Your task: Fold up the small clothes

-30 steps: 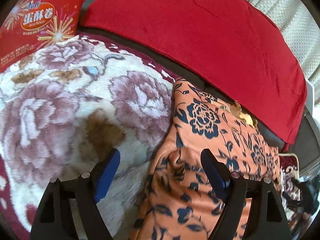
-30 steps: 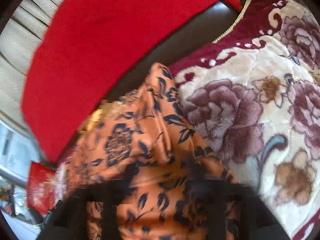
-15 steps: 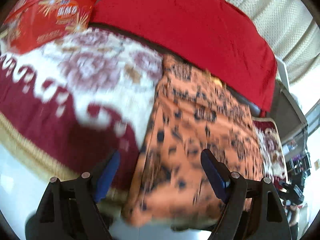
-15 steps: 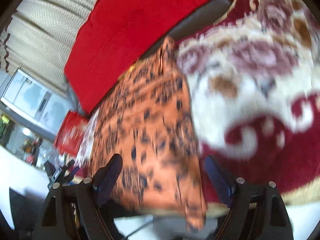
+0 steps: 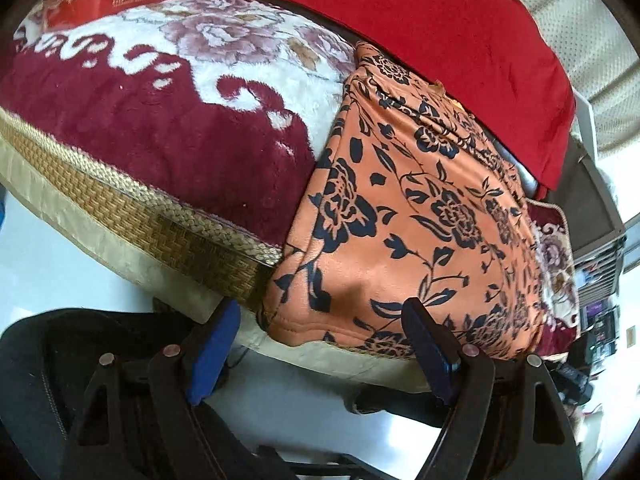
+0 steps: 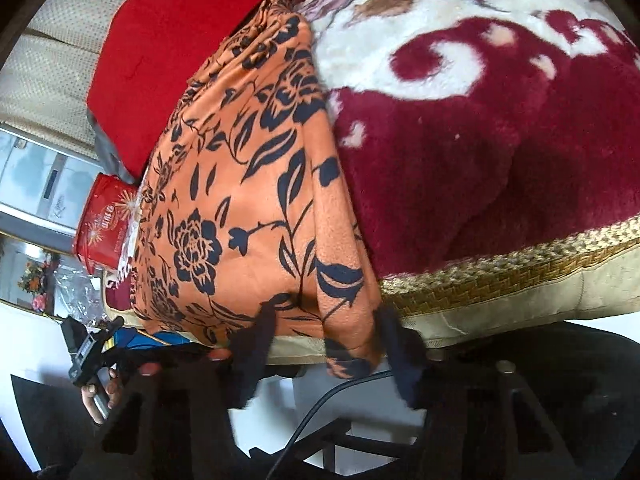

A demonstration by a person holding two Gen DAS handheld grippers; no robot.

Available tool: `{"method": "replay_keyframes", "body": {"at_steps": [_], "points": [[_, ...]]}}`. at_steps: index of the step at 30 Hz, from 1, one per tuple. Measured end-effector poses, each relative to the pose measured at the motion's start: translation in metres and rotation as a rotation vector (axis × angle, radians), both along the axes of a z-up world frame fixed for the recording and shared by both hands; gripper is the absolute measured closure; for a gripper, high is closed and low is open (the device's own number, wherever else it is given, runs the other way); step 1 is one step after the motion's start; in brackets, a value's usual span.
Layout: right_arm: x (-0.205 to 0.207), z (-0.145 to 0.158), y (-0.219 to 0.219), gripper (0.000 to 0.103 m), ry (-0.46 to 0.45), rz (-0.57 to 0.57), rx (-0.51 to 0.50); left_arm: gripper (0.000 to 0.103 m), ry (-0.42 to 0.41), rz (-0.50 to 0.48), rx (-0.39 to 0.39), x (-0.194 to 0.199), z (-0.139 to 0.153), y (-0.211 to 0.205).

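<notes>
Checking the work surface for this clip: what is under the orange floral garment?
The orange floral garment lies on a plush maroon-and-cream floral blanket, its near hem overhanging the woven gold trim. What the blanket looks like beneath the cloth is hidden.

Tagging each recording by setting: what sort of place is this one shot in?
Most likely a home living room. A plush floral blanket covers a sofa-like seat with a woven mat edge, a red cloth drapes the backrest, and pale curtains hang behind. The orange floral garment lies on the seat.

Orange garment (image 5: 408,216) with dark floral print (apparently folded) lies flat, its near hem overhanging the edge.
</notes>
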State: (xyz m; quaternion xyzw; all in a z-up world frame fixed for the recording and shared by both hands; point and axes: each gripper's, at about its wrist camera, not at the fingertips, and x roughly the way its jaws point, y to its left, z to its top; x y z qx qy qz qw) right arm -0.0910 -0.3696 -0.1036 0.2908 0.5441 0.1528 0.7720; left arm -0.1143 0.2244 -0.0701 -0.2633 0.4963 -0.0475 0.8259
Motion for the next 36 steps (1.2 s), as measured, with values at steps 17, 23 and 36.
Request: {"method": "replay_keyframes", "body": {"at_steps": [17, 23, 36], "points": [[0.002, 0.002, -0.003, 0.092, -0.012, 0.014, 0.014, 0.094, 0.123, -0.117, 0.074, 0.022, -0.029, -0.022], [-0.004, 0.034, -0.017, 0.097, -0.097, 0.011, 0.117, 0.094, -0.057, -0.144, 0.005, 0.006, 0.031, -0.012], [0.003, 0.045, -0.029, 0.097, -0.152, -0.013, 0.225, 0.094, -0.116, -0.128, -0.008, 0.008, 0.053, 0.000]]}}
